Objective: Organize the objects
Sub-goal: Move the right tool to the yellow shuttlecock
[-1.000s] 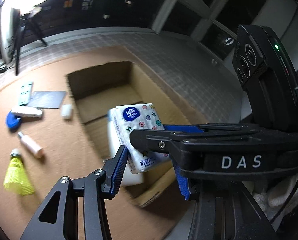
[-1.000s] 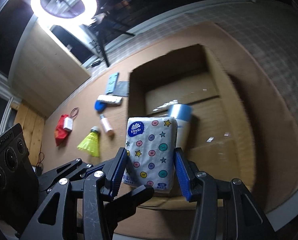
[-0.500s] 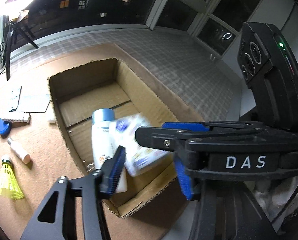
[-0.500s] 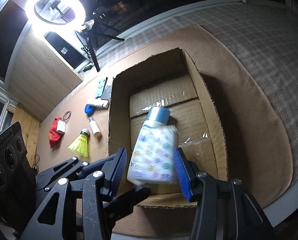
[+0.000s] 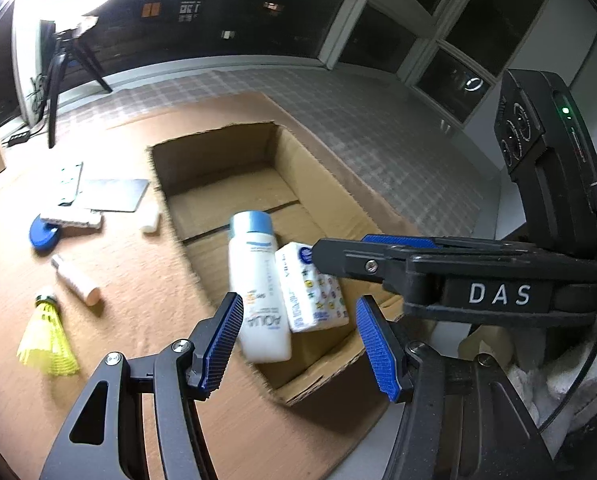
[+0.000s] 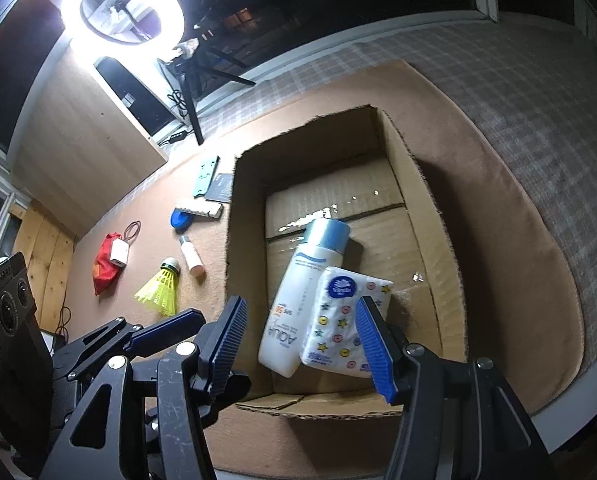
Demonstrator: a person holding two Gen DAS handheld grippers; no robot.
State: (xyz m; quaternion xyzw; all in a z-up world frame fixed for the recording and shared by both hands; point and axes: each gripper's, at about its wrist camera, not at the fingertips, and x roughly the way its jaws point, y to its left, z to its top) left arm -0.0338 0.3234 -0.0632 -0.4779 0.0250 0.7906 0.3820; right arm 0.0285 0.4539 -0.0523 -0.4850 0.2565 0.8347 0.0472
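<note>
Your right gripper (image 6: 298,344) has just been opening, and nothing is in its jaws. Your left gripper (image 5: 298,344) is open and empty too. Below them, the tissue pack (image 6: 344,322) lies in the cardboard box (image 6: 398,152), leaning on the white bottle (image 6: 302,296). The far half of the box floor is bare. The box's near wall hides the pack's bottom edge.

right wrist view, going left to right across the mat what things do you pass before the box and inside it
red pouch → yellow shuttlecock → small pink-capped bottle → cardboard box wall → sunscreen bottle → tissue pack
</note>
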